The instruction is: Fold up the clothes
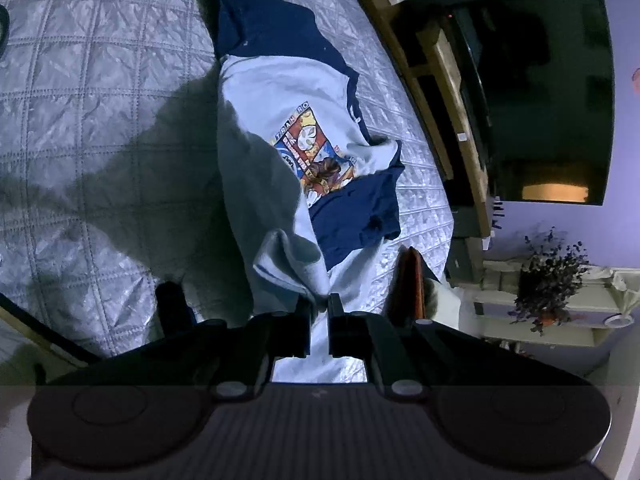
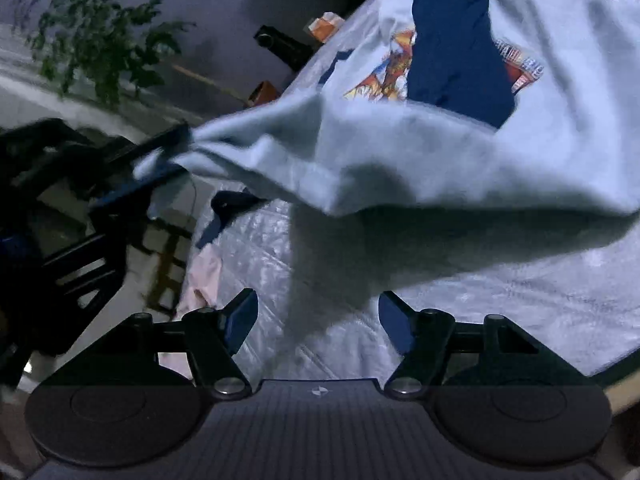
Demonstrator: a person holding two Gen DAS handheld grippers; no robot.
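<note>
A pale blue shirt (image 1: 272,92) with navy sleeves (image 1: 360,208) and a colourful print lies lengthwise on the quilted bed. My left gripper (image 1: 320,300) is shut on a bunched corner of its hem and holds that corner up off the quilt. In the right wrist view the lifted shirt (image 2: 400,152) stretches from the bed to the left gripper (image 2: 176,148), which is blurred at the left. A navy sleeve (image 2: 452,52) lies folded over the print. My right gripper (image 2: 318,312) is open below the raised hem, with only the quilt between its fingers.
The silver quilted cover (image 1: 100,120) spreads wide to the left of the shirt. A wooden bench (image 1: 432,80) and a dark television (image 1: 540,92) stand past the bed's edge. A potted plant (image 2: 100,40) stands by the wall. A pink cloth (image 2: 204,276) hangs at the bed's edge.
</note>
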